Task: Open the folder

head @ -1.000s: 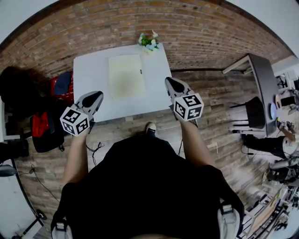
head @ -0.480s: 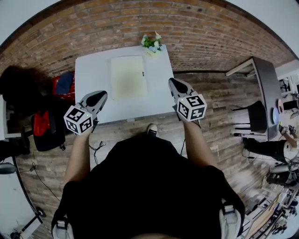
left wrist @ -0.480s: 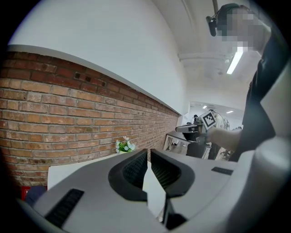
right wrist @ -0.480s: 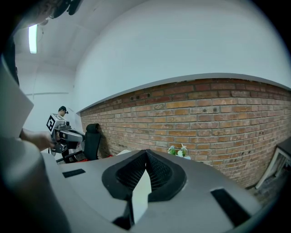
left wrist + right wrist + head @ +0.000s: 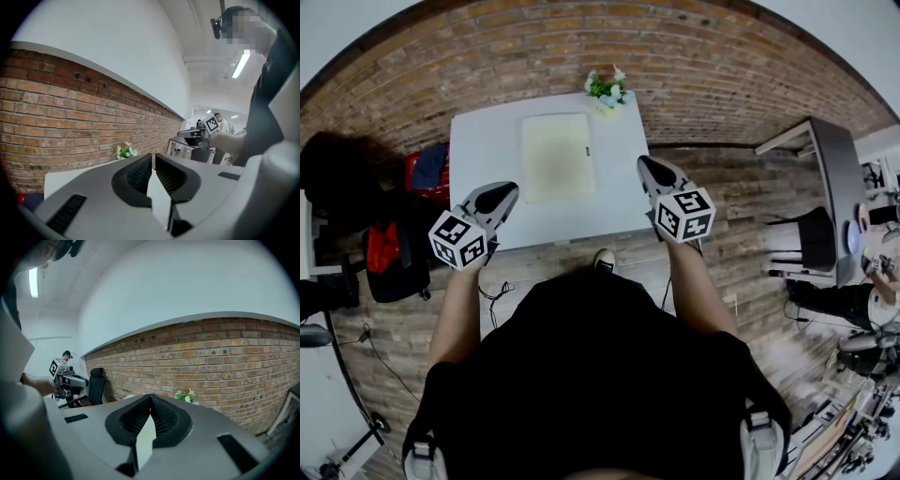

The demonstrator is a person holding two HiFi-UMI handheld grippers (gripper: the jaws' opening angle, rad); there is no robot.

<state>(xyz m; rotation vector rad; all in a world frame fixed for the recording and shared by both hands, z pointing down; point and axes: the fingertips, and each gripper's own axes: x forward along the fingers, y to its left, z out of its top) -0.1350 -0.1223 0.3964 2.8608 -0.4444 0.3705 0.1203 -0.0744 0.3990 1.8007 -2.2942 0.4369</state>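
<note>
By the counter's (image 5: 483, 141) near corners, left hand-held gripper (image 5: 499, 194) and right hand-held gripper (image 5: 650, 171) hang closed and empty, while the folder (image 5: 558, 155) lies flat mid-counter, where unopened jaws may skid off its thin cover.

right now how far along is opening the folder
Nothing looks done: the folder lies flat and closed on the table. In hand: nothing; the left gripper and right gripper are shut and empty, near the table's front edge, apart from the folder. Remaining: reach it, grip the cover, lift it open.
</note>
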